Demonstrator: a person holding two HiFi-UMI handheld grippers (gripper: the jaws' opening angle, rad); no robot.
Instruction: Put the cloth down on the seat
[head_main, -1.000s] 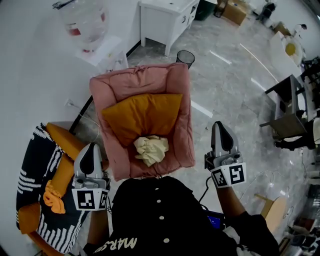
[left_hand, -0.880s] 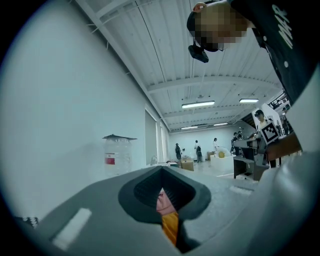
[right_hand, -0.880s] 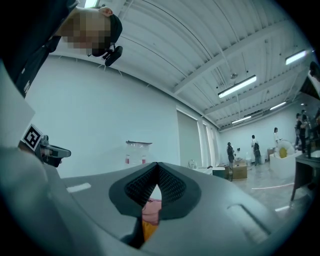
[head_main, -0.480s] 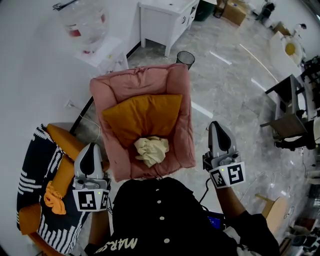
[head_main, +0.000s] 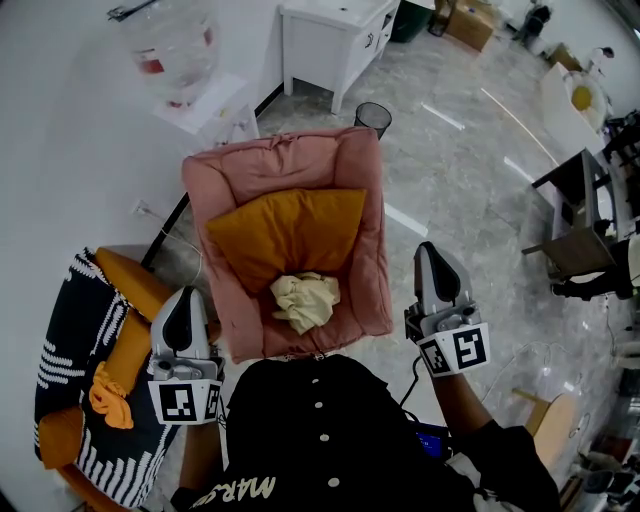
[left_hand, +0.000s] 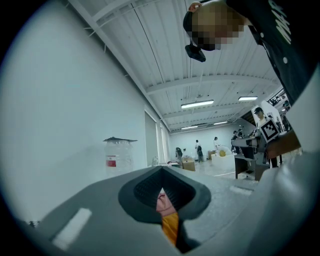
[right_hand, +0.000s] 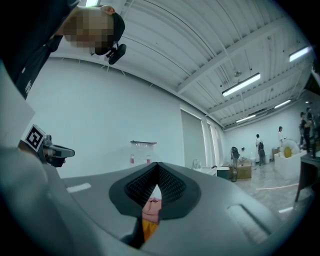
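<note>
**Q:** Where is the cloth?
**A:** The pale yellow cloth (head_main: 305, 300) lies crumpled on the seat (head_main: 256, 320) of the pink armchair (head_main: 290, 165). It sits toward the front of the seat and touches the lower edge of the orange cushion (head_main: 285, 230). Neither gripper is in contact with it.

**Q:** What is the condition of the left gripper?
**A:** The left gripper (head_main: 186, 296) is held just outside the armchair's left arm, with its tips pointing away from the person. In the left gripper view, its 2 ribbed pads (left_hand: 147, 190) are closed together. Only a thin slit is left between them, and a sliver of pink and orange shows through it. Nothing is clamped.

**Q:** What is the condition of the right gripper?
**A:** The right gripper (head_main: 433, 250) is held outside the armchair's right arm, above the marbled floor (head_main: 470, 170) and apart from the chair. In the right gripper view, its 2 pads (right_hand: 140, 189) are likewise pressed together with nothing between them.

**Q:** What else is in the area?
**A:** 4 further items:
- A black-and-white patterned chair (head_main: 65, 320) stands to the left, with an orange fabric piece (head_main: 105, 388) on it.
- A dark wastebasket (head_main: 371, 115) stands behind the armchair.
- A white cabinet (head_main: 325, 30) stands beyond the wastebasket.
- A clear container (head_main: 175, 45) is at the upper left.
</note>
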